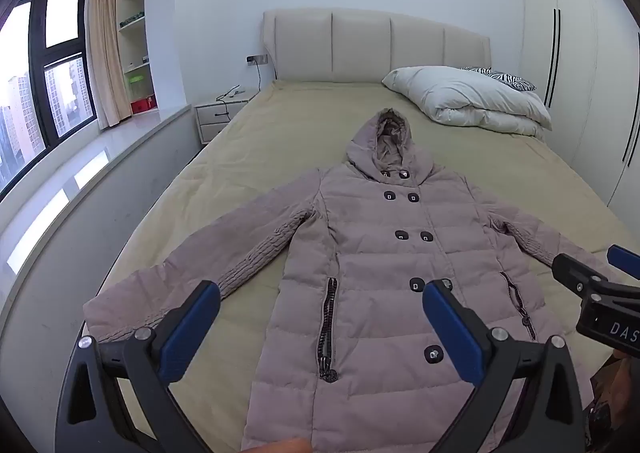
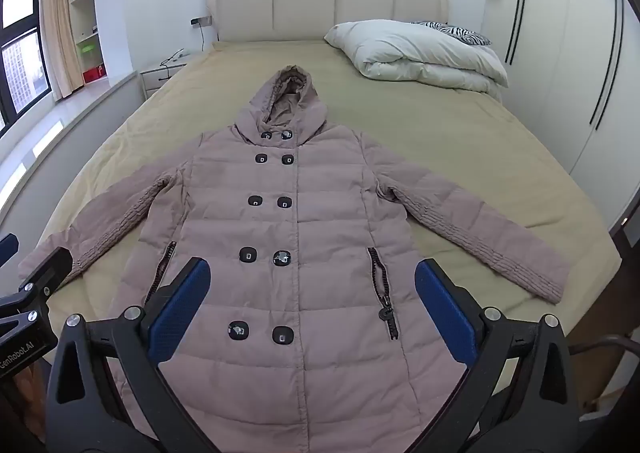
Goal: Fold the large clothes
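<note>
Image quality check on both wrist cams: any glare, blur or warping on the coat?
Left wrist: window blown out, strong fisheye bend at the edges, coat sharp and evenly lit. Right wrist: same barrel warp with dark corners, coat crisp, small glints on its buttons, no motion blur.

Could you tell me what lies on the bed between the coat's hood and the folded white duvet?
Nothing: between the hood and the duvet only bare tan sheet shows, clearest in the right wrist view.

Bed [image 2: 460,141]: coat [image 2: 320,233], duvet [image 2: 416,53], pillow [image 2: 452,31]
</note>
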### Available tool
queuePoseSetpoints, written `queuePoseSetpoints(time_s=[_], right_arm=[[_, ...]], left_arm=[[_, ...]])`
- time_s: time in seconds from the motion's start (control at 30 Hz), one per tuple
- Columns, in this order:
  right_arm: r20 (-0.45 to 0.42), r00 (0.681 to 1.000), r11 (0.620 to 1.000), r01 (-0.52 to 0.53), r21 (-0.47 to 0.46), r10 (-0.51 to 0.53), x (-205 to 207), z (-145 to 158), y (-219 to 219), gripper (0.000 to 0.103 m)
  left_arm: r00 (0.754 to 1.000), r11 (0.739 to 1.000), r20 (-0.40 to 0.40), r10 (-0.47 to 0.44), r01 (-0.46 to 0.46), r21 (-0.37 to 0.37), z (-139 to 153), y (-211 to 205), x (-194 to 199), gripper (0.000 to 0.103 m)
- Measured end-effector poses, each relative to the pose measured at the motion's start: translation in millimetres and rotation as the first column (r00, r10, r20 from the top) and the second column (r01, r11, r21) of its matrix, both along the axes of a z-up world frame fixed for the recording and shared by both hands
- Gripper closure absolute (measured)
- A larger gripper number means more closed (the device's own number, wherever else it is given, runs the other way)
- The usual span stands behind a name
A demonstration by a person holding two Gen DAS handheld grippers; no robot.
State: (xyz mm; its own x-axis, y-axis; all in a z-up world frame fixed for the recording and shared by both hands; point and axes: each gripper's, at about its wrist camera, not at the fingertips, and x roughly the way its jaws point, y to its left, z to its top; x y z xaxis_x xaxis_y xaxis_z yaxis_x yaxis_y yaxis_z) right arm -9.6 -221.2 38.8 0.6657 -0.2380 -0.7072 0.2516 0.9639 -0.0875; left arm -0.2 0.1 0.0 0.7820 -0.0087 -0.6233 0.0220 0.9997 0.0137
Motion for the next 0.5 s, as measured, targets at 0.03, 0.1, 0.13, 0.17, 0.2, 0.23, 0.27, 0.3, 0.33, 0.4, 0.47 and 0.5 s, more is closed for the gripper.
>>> queuePoseSetpoints(time_s=[0.03,0.1,0.13,0.17,0.2,0.23,0.27,0.3,0.33,0.4,0.47,0.5], right_arm=[[0.002,1.000,1.000,0.001,0.002,-0.001,-0.1,-0.1,-0.1,0.000],[0.004,1.000,1.000,0.002,0.002,-0.002,-0.4,0.0,-0.2,0.000],[0.005,1.000,1.000,0.002,0.002,-0.002,-0.7,0.0,-0.3,0.000],[0.005,1.000,1.000,0.003,0.002,-0.003,-0.9,-0.1,-0.4,0.000],[0.004,1.000,1.000,0.003,0.001,-0.003,-1.2,-0.3,-0.4,0.000],[0.004,1.000,1.000,0.004,0.001,-0.004,-1.6,-0.6,-0.4,0.000],[-0.001,1.000,1.000,0.003,0.001,-0.003,-0.5,-0.5,-0.2,0.000],[-0.001,1.000,1.000,0.002,0.001,-0.002,-0.7,-0.6,0.0,0.000],[-0.002,1.000,1.000,0.002,0.001,-0.002,-0.8,-0.7,0.2,0.000],[-0.001,1.000,1.000,0.002,0.000,-0.002,-1.3,-0.6,0.7,0.000],[-0.003,1.000,1.000,0.002,0.003,-0.002,-0.1,-1.3,-0.2,0.000],[-0.002,1.000,1.000,0.001,0.003,-0.001,-0.2,-1.3,-0.3,0.000]], left_arm=[[1.000,1.000,0.002,0.000,0.000,0.003,0.0,-0.3,-0.3,0.000],[1.000,1.000,0.004,-0.001,0.001,0.004,-4.9,0.8,0.4,0.000],[1.000,1.000,0.004,-0.003,0.003,0.005,-5.6,0.4,-0.1,0.000],[1.000,1.000,0.005,-0.004,0.004,0.008,-6.2,-0.2,-0.7,0.000],[1.000,1.000,-0.005,0.010,-0.010,-0.006,-7.0,1.5,0.8,0.000],[1.000,1.000,-0.004,0.009,-0.009,-0.006,-7.8,1.6,0.3,0.000],[1.000,1.000,-0.010,0.009,-0.009,-0.010,-8.3,1.7,1.0,0.000],[1.000,1.000,-0.008,0.009,-0.009,-0.010,-9.0,1.9,0.6,0.000],[1.000,1.000,-0.006,0.009,-0.009,-0.009,-9.7,2.1,0.1,0.000],[1.000,1.000,-0.009,0.018,-0.018,-0.004,-7.1,-0.6,1.2,0.000],[1.000,1.000,-0.006,0.023,-0.023,-0.001,-8.3,-0.7,0.8,0.000],[1.000,1.000,-0.004,0.026,-0.026,0.003,-9.0,-0.9,0.6,0.000]])
